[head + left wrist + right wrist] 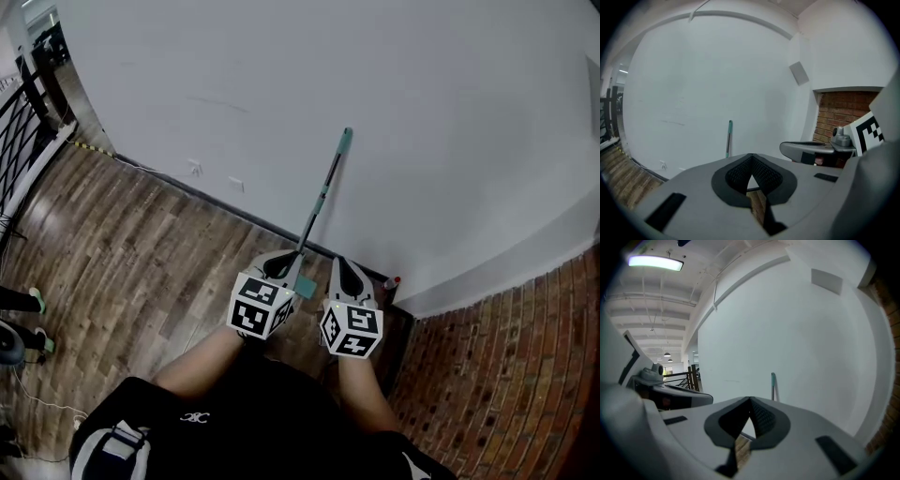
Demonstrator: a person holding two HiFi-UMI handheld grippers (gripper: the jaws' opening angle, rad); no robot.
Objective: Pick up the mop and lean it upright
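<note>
Leaning on the white painted wall point(441, 112) for support, frame centre, the teal-tipped grey mop point(322, 195) stands upright; left gripper point(280, 263) and right gripper point(346, 269) pressed together (both empty).

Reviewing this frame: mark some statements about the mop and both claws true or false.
1. The mop leans upright against the white wall. True.
2. The left claw grips the mop handle. False: its jaws are together with nothing between them, and the mop stands ahead of it.
3. The right claw is shut and empty. True.
4. The floor under the mop is carpet. False: it is wooden planks.
5. The top of the mop handle is red. False: it is teal.
</note>
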